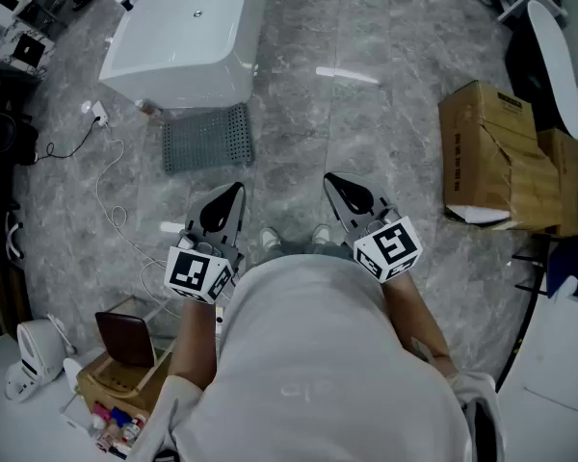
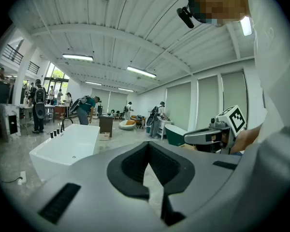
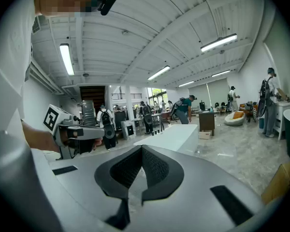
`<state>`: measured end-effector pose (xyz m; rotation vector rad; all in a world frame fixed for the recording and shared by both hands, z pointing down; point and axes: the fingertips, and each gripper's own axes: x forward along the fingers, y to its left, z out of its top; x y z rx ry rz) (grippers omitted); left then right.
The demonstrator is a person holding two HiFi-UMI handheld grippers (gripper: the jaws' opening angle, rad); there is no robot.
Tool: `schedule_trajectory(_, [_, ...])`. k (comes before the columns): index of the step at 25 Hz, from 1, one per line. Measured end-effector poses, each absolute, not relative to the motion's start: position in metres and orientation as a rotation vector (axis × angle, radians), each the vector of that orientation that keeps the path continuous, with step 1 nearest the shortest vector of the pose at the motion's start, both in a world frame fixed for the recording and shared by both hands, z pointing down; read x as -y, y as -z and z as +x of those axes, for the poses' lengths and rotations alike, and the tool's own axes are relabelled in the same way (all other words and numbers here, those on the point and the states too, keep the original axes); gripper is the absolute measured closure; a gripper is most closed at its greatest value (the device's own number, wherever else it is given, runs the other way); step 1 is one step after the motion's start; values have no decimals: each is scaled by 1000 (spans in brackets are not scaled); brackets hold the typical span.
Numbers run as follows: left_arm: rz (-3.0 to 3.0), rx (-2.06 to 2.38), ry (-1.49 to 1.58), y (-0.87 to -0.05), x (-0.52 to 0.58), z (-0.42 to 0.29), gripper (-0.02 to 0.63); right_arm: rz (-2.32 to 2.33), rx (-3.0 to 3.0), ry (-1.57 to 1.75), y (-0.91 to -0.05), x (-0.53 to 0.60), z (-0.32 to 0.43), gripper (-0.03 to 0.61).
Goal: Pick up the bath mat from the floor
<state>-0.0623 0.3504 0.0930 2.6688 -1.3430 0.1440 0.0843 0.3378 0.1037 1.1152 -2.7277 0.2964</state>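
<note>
The grey perforated bath mat (image 1: 207, 139) lies flat on the marble floor, against the near side of a white bathtub (image 1: 183, 32). My left gripper (image 1: 233, 192) and right gripper (image 1: 333, 181) are held side by side at waist height, well short of the mat and pointing toward it. Both are shut with nothing between the jaws. In the left gripper view the shut jaws of the left gripper (image 2: 147, 148) face the bathtub (image 2: 63, 146), with the right gripper (image 2: 208, 137) off to the side. The right gripper view shows the shut jaws of the right gripper (image 3: 141, 151) and the left gripper (image 3: 82, 132); the mat is hidden in both gripper views.
Cardboard boxes (image 1: 496, 157) stand on the floor at the right. A white cable and plug (image 1: 98, 115) trail left of the mat. A small box of bottles (image 1: 116, 397) and a white appliance (image 1: 37, 352) sit at lower left. Several people (image 3: 186, 111) stand in the far hall.
</note>
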Motion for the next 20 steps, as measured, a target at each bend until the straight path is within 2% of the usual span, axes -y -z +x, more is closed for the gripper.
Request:
schedule_trajectory(10, [2600,1251,-8,-99,-361,-118,600,1107,2732,-341,-100,-346,22,554])
schedule_trajectory(20, [2620,1202,-30,-114,-352,-157,600,1161,2641,-425,-125,-332,-9,554])
